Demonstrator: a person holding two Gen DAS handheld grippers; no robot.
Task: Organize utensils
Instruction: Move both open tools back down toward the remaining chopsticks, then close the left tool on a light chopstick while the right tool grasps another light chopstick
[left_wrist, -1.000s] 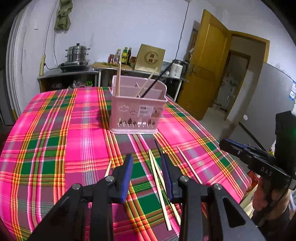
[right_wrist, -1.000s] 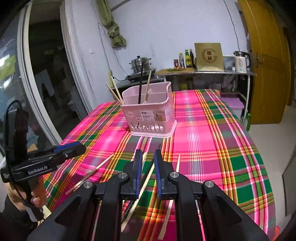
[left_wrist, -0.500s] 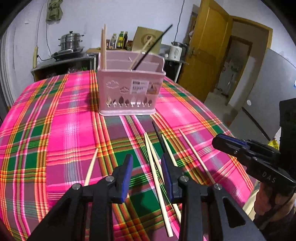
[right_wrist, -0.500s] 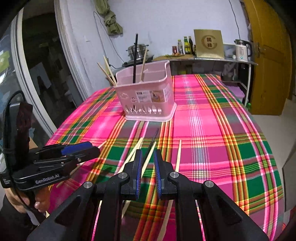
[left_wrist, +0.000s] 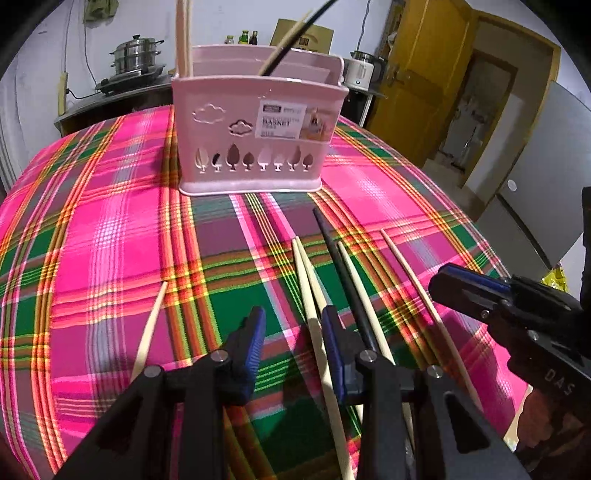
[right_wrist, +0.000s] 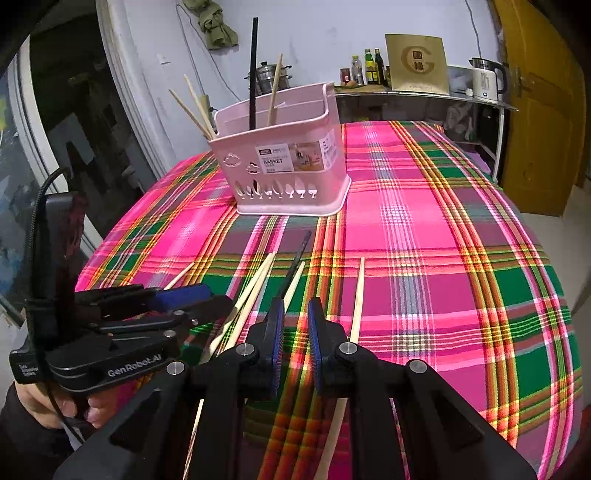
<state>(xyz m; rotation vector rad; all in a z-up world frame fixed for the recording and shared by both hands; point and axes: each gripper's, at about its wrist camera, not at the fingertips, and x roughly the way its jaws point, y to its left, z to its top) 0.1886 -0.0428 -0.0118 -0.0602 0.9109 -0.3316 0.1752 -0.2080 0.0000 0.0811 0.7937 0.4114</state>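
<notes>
A pink plastic utensil basket (left_wrist: 255, 133) is set at 12 o'clock on the pink-green plaid cloth surface (left_wrist: 92, 229), with pale wooden chopsticks and one black chopstick stood inside. Loose pale wooden chopsticks (left_wrist: 314, 295) and a black chopstick (left_wrist: 343, 277) are laid flat on the cloth at 6 o'clock from the basket. The left gripper (left_wrist: 293, 343) is held above them, fingers partly open, nothing gripped. The right gripper (right_wrist: 295, 339) is seen at 3 o'clock, fingers narrowly apart, nothing between them.
</notes>
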